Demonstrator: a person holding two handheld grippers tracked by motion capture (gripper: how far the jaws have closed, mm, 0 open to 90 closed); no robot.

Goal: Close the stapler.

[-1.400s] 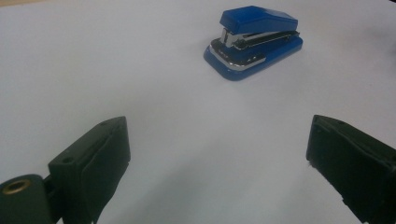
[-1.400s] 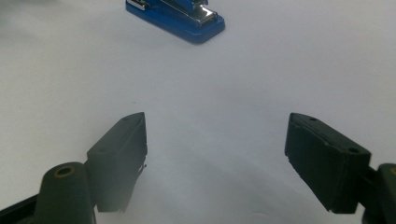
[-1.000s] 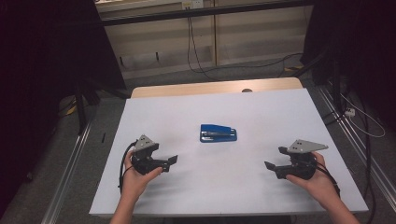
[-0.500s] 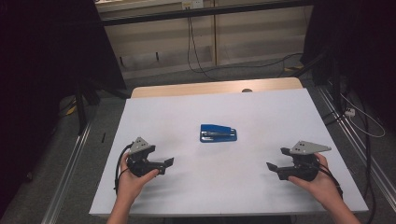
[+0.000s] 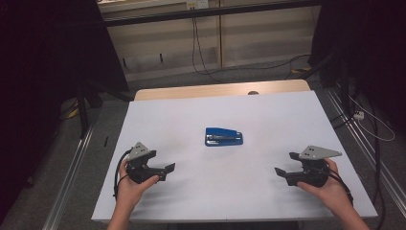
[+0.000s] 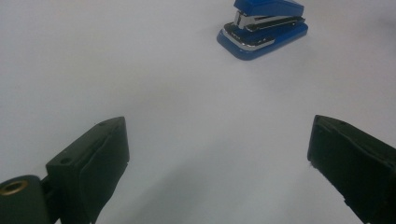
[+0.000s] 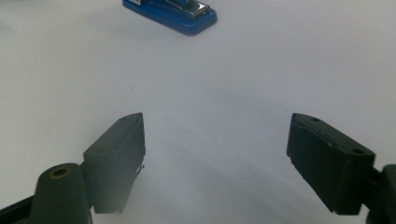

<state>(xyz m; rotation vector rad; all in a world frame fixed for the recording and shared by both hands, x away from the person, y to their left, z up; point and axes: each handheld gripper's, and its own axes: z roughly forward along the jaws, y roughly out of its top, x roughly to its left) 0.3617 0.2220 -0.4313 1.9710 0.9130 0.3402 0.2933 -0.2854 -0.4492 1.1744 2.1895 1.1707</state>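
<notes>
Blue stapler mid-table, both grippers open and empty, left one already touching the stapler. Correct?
Not quite. The left gripper isn't touching the stapler: the high view shows bare white table between them, and the left gripper view shows the stapler well beyond the open fingers. The rest holds: stapler mid-table, right gripper also open and empty.

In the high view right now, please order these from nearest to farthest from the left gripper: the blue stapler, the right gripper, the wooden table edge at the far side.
1. The blue stapler, ahead and to its right, mid-table.
2. The right gripper, across the sheet on the person's right.
3. The wooden table edge, along the far side.

The left gripper sits near the left front.
</notes>
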